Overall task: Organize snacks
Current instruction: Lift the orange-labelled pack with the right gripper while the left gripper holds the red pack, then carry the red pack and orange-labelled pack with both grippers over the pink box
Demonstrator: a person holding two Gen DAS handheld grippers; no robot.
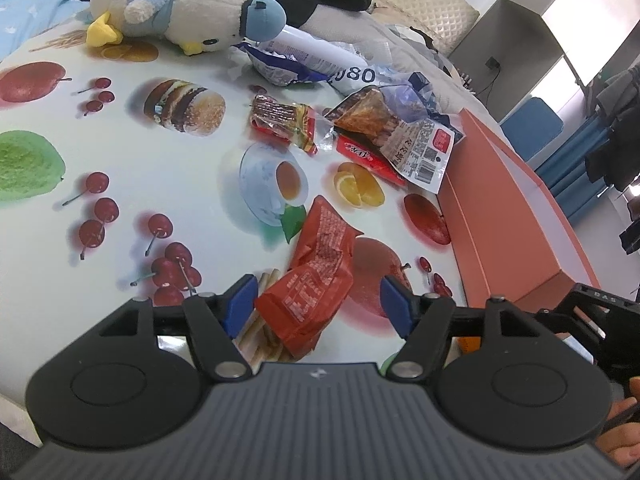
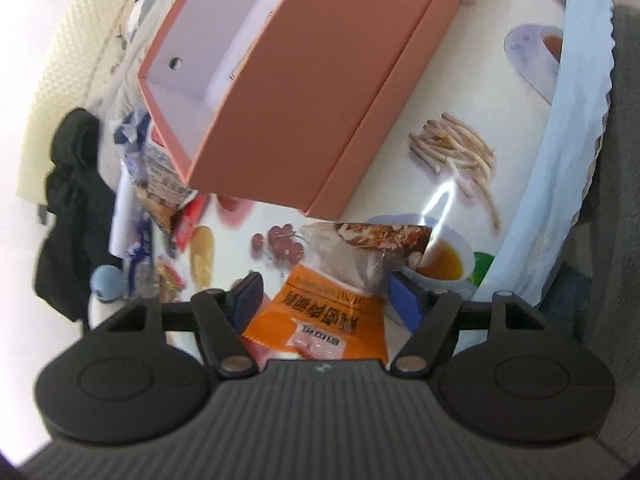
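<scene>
A crumpled red snack packet [image 1: 320, 276] lies on the fruit-print tablecloth. My left gripper [image 1: 318, 304] stands open around it, and both blue pads are clear of the wrapper. In the right wrist view an orange packet with a clear top [image 2: 320, 312] lies between the pads of my right gripper [image 2: 326, 300]. The right pad is clear of this packet, so that gripper is open too. The open salmon-pink box [image 2: 288, 80] has a white inside and stands just beyond the orange packet. The same box [image 1: 512, 216] is to the right of the red packet.
Several more snack packets [image 1: 360, 136] are piled at the far side by a blue-white bag [image 1: 288, 64]. A plush penguin [image 1: 180, 4] lies behind them. The table's scalloped blue edge [image 2: 576, 120] runs along the right. Dark clothing [image 2: 68, 208] hangs at the left.
</scene>
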